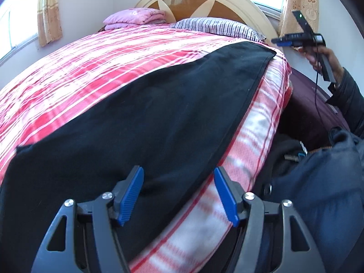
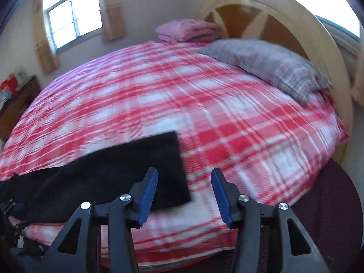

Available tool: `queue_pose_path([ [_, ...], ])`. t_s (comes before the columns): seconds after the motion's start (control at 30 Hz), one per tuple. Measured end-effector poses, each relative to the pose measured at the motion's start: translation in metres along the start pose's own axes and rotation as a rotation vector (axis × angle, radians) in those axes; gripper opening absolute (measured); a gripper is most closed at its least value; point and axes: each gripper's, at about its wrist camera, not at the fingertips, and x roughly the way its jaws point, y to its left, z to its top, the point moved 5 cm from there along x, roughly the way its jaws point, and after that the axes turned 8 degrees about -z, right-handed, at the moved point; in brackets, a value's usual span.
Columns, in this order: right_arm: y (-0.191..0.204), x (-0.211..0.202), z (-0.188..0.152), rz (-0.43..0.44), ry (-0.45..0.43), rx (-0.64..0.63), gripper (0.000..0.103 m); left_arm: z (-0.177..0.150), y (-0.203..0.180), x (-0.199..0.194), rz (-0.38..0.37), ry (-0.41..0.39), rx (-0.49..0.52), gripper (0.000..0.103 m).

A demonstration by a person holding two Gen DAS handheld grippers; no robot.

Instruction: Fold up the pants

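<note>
Black pants (image 1: 159, 113) lie flat and lengthwise along the near edge of a bed with a red and white plaid cover (image 1: 91, 63). My left gripper (image 1: 178, 169) hovers open over the wider near end, with its blue pads apart and the cloth only beneath them. The right wrist view shows the narrow end of the pants (image 2: 113, 170) with a square corner. My right gripper (image 2: 184, 170) stands open just off that corner, nothing between its pads. In the left wrist view the right gripper (image 1: 278, 41) is held up by a hand (image 1: 318, 56) beyond the far end of the pants.
A striped grey pillow (image 2: 273, 66) and a folded pink blanket (image 2: 188, 29) lie by the curved headboard (image 2: 295, 22). A dark maroon case (image 1: 314, 104) stands beside the bed, with the person's dark sleeve (image 1: 350, 95) above it. A wooden stand (image 2: 16, 100) sits beyond the far side.
</note>
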Motion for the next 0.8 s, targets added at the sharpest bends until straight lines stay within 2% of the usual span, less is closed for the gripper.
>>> queue_pose_path([
  [0.1,0.066,-0.007,0.001,0.158,0.003,-0.130,0.051,-0.004,0.009,-0.016,0.052,-0.028,-0.016,0.067],
  [0.23,0.168,0.003,-0.013,0.378,0.066,-0.298,0.051,-0.001,0.031,-0.040,0.098,-0.104,-0.069,0.068],
  [0.33,0.230,0.016,-0.023,0.484,0.111,-0.381,0.051,-0.001,0.046,-0.051,0.126,-0.128,-0.106,0.074],
  [0.4,0.259,0.027,-0.032,0.522,0.146,-0.414,0.051,-0.006,0.052,-0.054,0.129,-0.130,-0.123,0.074],
  [0.43,0.272,0.042,-0.037,0.513,0.184,-0.436,0.051,-0.010,0.053,-0.053,0.125,-0.123,-0.130,0.074],
  [0.5,0.276,0.071,-0.046,0.386,0.232,-0.442,0.051,-0.017,0.055,-0.051,0.133,-0.100,-0.130,0.074],
  [0.53,0.275,0.078,-0.047,0.345,0.224,-0.440,0.051,-0.021,0.055,-0.049,0.144,-0.085,-0.120,0.074],
  [0.67,0.274,0.063,-0.046,0.377,0.210,-0.422,0.051,-0.031,0.058,-0.054,0.166,-0.085,-0.113,0.074],
  [0.7,0.277,0.059,-0.046,0.395,0.202,-0.433,0.056,-0.032,0.063,-0.056,0.169,-0.090,-0.128,0.075],
  [0.73,0.281,0.060,-0.049,0.380,0.198,-0.464,0.060,-0.033,0.068,-0.058,0.180,-0.092,-0.145,0.075],
  [0.8,0.285,0.072,-0.053,0.289,0.218,-0.528,0.062,-0.036,0.079,-0.061,0.201,-0.098,-0.185,0.075],
])
